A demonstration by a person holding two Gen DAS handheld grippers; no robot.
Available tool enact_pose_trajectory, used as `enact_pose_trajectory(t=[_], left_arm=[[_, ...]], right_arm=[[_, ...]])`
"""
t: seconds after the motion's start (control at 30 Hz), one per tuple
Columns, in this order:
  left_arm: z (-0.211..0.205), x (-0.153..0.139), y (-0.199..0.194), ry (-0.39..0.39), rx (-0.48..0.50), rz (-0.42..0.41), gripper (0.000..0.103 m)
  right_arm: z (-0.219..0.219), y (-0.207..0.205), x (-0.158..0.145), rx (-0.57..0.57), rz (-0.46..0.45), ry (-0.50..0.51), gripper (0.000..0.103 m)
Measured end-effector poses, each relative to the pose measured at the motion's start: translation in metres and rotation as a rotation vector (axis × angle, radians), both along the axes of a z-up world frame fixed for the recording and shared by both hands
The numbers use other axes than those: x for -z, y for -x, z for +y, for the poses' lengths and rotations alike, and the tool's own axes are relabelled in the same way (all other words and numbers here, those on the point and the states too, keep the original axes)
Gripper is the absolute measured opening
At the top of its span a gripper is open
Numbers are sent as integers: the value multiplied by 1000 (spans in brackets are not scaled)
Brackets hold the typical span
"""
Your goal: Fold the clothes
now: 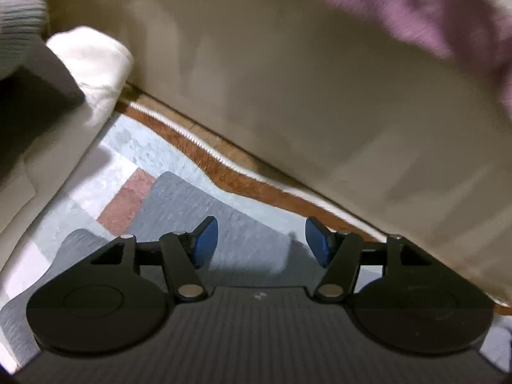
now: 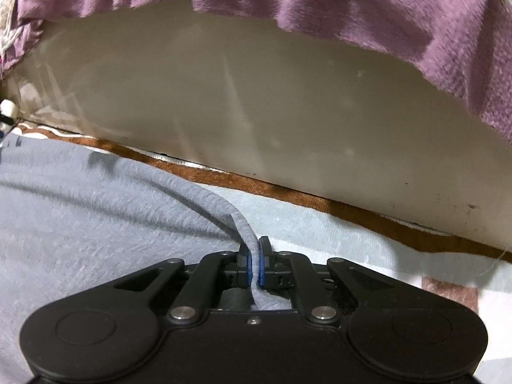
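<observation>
Fold in progress: one corner pinched, the other tongs empty.

The right tongs point(image 2: 255, 260) pinch an edge of the grey-blue fleece garment point(image 2: 96, 224), which lies on the patterned rug point(image 2: 336, 233) from 9 to 6 o'clock. The left tongs point(image 1: 260, 241) are spread, nothing between them. I judge the fold barely started; smoothing and further folds remain. The left view is blurred; a purple cloth point(image 2: 400, 16) at 12 o'clock is cut off.

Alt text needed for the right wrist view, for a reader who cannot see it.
The right gripper is shut on a raised fold of a grey fleece garment that spreads to the left over a pale blue rug. Beyond the rug's brown border stands a beige wall-like surface, with purple fabric draped along its top.
</observation>
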State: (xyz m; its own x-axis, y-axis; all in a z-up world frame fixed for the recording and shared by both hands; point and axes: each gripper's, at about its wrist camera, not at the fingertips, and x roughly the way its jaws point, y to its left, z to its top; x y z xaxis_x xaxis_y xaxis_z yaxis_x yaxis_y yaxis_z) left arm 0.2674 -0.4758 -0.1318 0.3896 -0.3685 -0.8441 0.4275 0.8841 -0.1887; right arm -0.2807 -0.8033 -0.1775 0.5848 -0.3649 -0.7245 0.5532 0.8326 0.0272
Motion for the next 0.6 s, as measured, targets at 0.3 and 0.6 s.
enact_pose_trajectory(t=[0.3,0.6], left_arm=[[-6,18,-10,-102,43,43,75],[-1,1,21,-137,113,-157,0]], right_arm=[[14,-2,1,-21,16,74,8],[36,6,0,-12,-17,163,5]])
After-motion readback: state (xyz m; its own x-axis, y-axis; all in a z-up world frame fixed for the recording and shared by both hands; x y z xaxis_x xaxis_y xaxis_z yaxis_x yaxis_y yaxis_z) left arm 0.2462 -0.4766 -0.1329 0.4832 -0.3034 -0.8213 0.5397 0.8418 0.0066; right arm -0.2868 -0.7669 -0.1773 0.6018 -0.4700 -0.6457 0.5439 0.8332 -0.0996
